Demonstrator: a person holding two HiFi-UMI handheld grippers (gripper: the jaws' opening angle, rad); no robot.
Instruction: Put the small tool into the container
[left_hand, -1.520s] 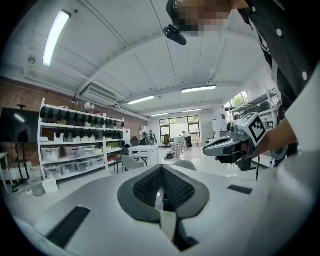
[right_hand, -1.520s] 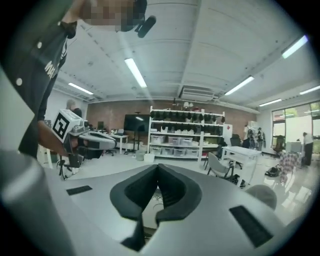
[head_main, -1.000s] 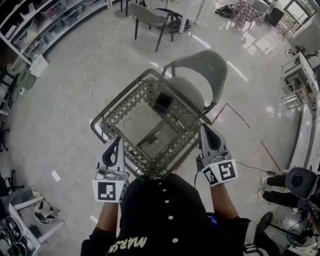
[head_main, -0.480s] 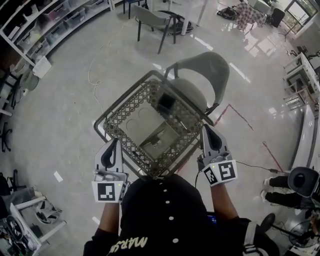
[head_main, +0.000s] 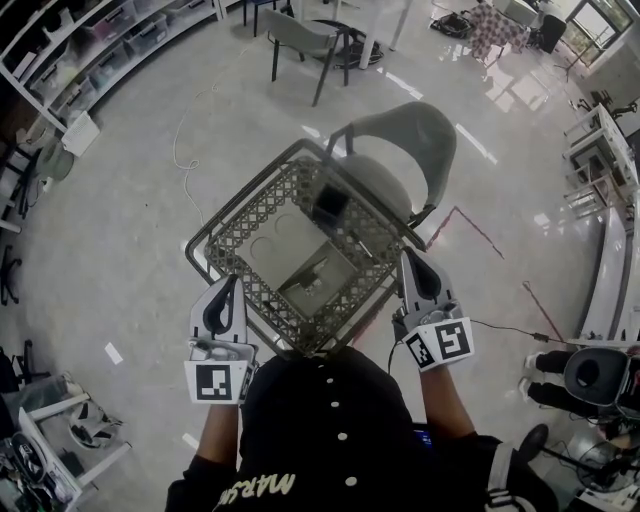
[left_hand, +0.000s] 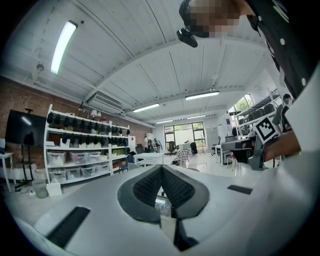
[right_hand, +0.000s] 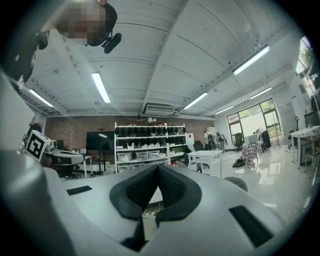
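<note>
1. Left gripper: fingers pressed together with nothing between them. It hung just beside the basket's near-left wall.
2. Right gripper: fingers pressed together, empty. It hung just beside the basket's right wall.
3. Lattice basket: metal, open-topped, resting on a chair seat.
4. Small tool: dark and slim, too small to tell in detail. It lay on a pale panel in the basket's near half, apart from both grippers.
5. Dark box: inside the basket, towards its far side.
6. Grey chair: under the basket.
7. Second chair and storage shelves: well beyond.
</note>
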